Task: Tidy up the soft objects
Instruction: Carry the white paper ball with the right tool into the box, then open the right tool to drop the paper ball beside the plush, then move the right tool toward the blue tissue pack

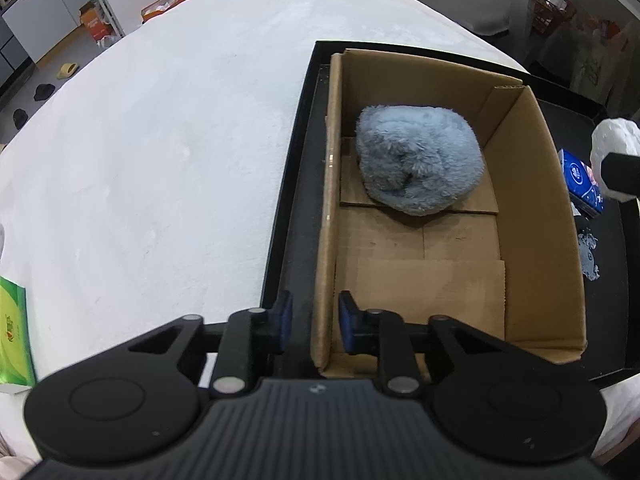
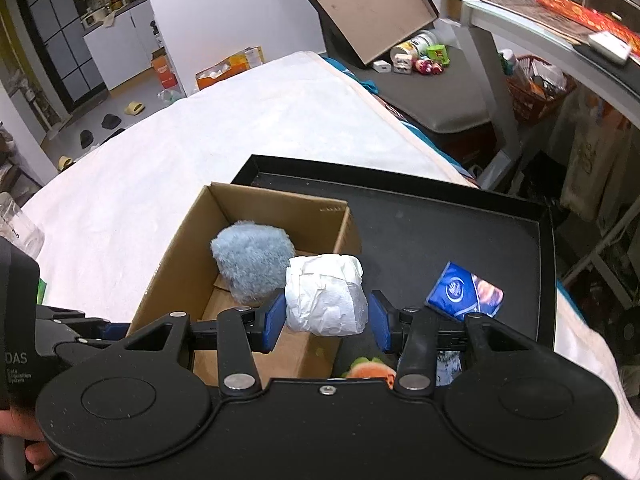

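Note:
A cardboard box (image 1: 532,216) stands in a black tray (image 1: 296,184) on the white bed. A fluffy blue bundle (image 1: 416,160) lies inside the box, also in the right wrist view (image 2: 252,264). My left gripper (image 1: 314,320) straddles the box's near left wall, its pads close on either side of the cardboard. My right gripper (image 2: 326,312) is shut on a white tissue roll (image 2: 326,296), held above the box's right wall; the roll shows at the left wrist view's right edge (image 1: 612,140). A blue tissue pack (image 2: 466,290) lies on the tray.
A green tissue pack (image 1: 14,336) lies on the bed at the left. An orange and green plush toy (image 2: 368,368) sits under my right gripper. A small blue cloth (image 1: 588,256) lies on the tray right of the box. Desk and clutter stand to the right.

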The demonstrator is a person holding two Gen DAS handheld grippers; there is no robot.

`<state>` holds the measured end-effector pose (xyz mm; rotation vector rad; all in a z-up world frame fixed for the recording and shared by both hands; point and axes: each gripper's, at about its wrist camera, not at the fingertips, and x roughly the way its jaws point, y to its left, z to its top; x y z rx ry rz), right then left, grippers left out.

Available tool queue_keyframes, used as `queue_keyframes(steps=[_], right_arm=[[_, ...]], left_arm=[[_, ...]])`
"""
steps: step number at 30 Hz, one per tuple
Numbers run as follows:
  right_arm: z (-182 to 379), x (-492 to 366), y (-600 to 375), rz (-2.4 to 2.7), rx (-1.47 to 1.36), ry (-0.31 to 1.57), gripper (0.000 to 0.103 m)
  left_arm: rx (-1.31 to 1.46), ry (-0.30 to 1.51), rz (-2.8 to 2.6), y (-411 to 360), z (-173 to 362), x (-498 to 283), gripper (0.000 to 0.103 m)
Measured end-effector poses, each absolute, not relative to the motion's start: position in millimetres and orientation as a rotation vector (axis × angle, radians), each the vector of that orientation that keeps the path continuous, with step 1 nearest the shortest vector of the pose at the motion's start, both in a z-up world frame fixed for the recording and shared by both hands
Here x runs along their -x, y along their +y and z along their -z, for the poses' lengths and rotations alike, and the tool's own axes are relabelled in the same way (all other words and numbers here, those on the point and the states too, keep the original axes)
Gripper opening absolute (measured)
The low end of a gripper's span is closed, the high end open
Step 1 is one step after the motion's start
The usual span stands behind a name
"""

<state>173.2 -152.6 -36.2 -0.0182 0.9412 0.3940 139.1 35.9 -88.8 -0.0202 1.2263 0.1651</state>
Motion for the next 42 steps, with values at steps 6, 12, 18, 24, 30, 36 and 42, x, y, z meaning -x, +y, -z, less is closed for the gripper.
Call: queue_keyframes(steps=[6,12,18,24,30,36,42], right_arm=[[35,-179,-142,-0.4,0.047,0.928,0.044],[34,-187,-131,-0.407,0.082,0.921,0.044],[32,-198,-116,-0.42,0.126,0.913,0.044],[34,-208,-102,-0.409,0.188,0.899,0.047],[37,-212,-104,-0.372,0.228,0.909,0.054],[41,-210,-117,-0.347,0.224,0.919,0.062],[44,-205,-133,-0.319,0.224,0.915,0.082]], left_arm=[[0.031,1.221,-0.155,38,89,-138,0.015],[0.04,1.22,-0.147,39,89,-138,0.013],[0.047,1.218,-0.143,40,90,-138,0.013],[0.051,1.223,-0.143,42,89,-138,0.013],[0.05,1.232,-0.14,43,90,-140,0.014],[0.027,1.241,-0.146,38,92,-143,0.014],[0.017,1.259,-0.154,33,94,-147,0.019]])
